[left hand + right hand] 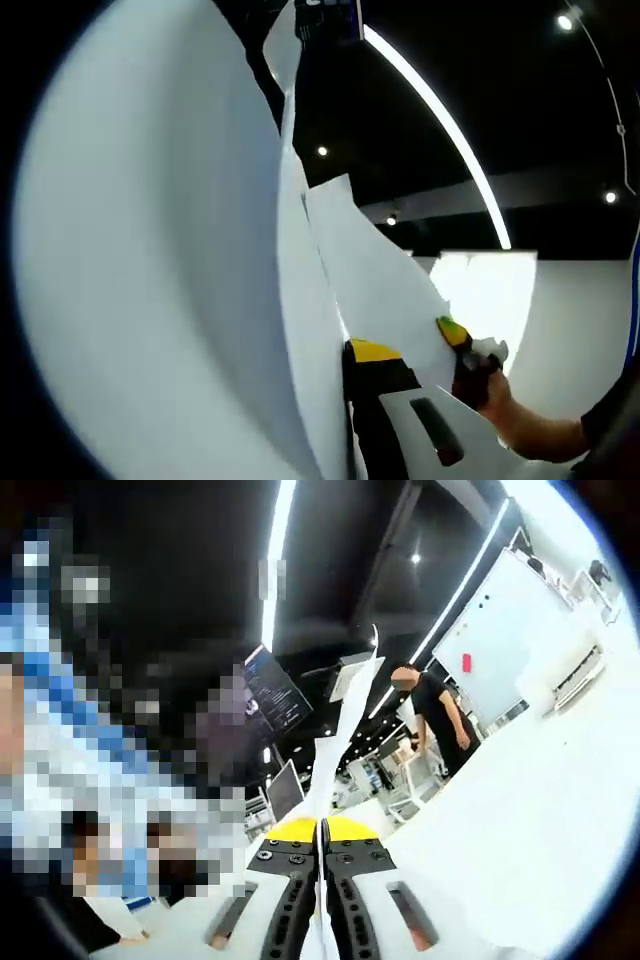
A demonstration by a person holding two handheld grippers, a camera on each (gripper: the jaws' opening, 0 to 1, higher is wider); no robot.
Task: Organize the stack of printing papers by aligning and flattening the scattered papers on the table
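Observation:
A stack of white printing papers point(160, 260) is held up on edge, its big curved face covering the left of the left gripper view. My left gripper point(347, 352) is shut on the stack's lower edge; one yellow-tipped jaw shows to the right of the sheets and the other is hidden behind them. A looser sheet point(375, 270) leans right toward my right gripper point(455, 335), held by a hand point(525, 425). In the right gripper view, my right gripper point(321, 830) is shut on the papers point(345, 715), seen edge-on and rising as a thin strip between the yellow tips.
A white table surface point(540, 820) spreads to the right. A person in black point(437, 715) stands by a whiteboard point(500, 630) in the background. A dark monitor point(275, 692) and chairs are behind. Long ceiling light strips point(440, 110) run overhead.

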